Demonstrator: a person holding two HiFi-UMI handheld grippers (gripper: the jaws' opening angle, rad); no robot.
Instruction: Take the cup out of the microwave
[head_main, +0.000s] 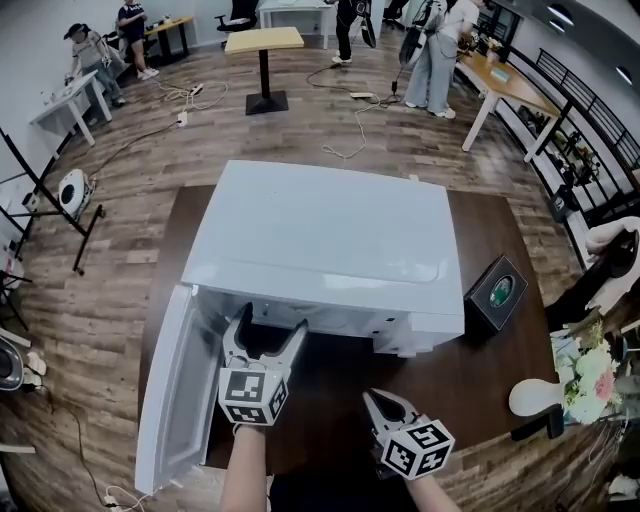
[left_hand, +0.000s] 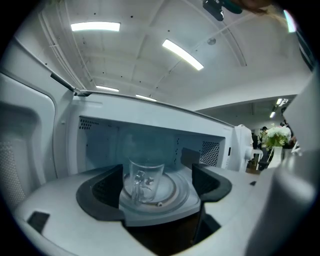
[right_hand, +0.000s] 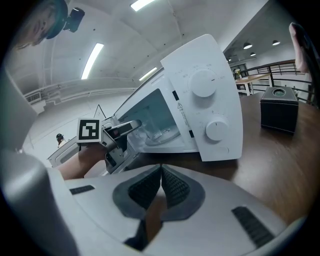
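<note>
Head view: we look down on a white microwave (head_main: 320, 250) on a dark table (head_main: 480, 375), its door (head_main: 170, 400) swung wide to the left. The left gripper (head_main: 265, 345) reaches into the opening with its jaws spread. The right gripper (head_main: 385, 402) hangs low over the table in front. A black box (head_main: 497, 290) sits just right of the oven.

Left gripper view: we find the clear glass cup (left_hand: 145, 180) upright on the turntable (left_hand: 172, 195) inside the cavity, framed between the parted pads and clear of both.

Right gripper view: we see its jaws pressed together with nothing between them. Beyond them are the oven's two dials (right_hand: 204, 82) and the left gripper at the opening.
</note>
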